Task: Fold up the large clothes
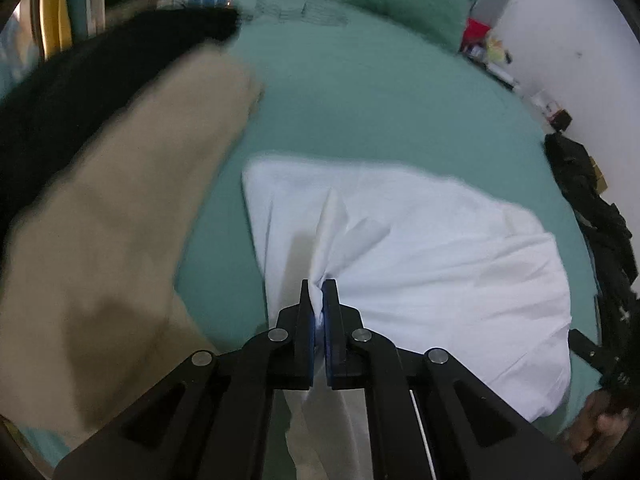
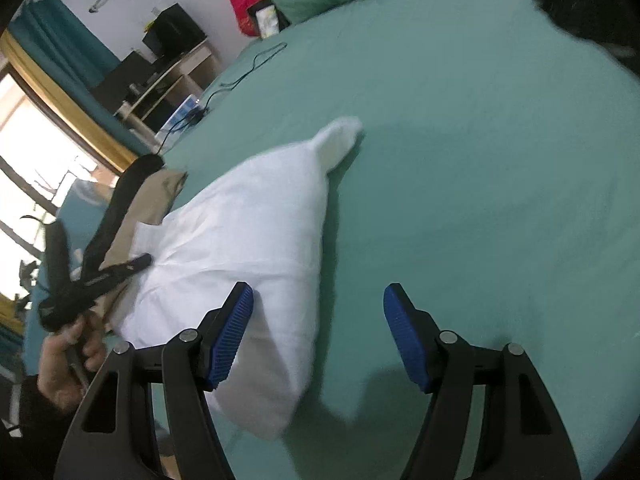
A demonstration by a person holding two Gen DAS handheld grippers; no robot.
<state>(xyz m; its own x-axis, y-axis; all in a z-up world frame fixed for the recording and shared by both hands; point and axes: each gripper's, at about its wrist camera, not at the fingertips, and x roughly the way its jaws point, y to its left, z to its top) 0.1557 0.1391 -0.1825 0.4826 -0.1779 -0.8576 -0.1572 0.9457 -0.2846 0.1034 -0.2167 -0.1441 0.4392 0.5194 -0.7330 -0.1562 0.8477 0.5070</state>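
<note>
A white garment lies bunched on the green bed sheet. My left gripper is shut on a pinched fold at its near edge, with cloth showing between the blue pads. In the right wrist view the same white garment forms a rough triangle. My right gripper hovers open above its near right edge, nothing between the fingers, and the left pad hangs over the cloth. The left gripper shows there at the garment's left side, held by a hand.
A beige garment and a black garment lie left of the white one. A green pillow sits at the bed's head. Dark clothes line the right edge. A black cable trails over the far left of the sheet.
</note>
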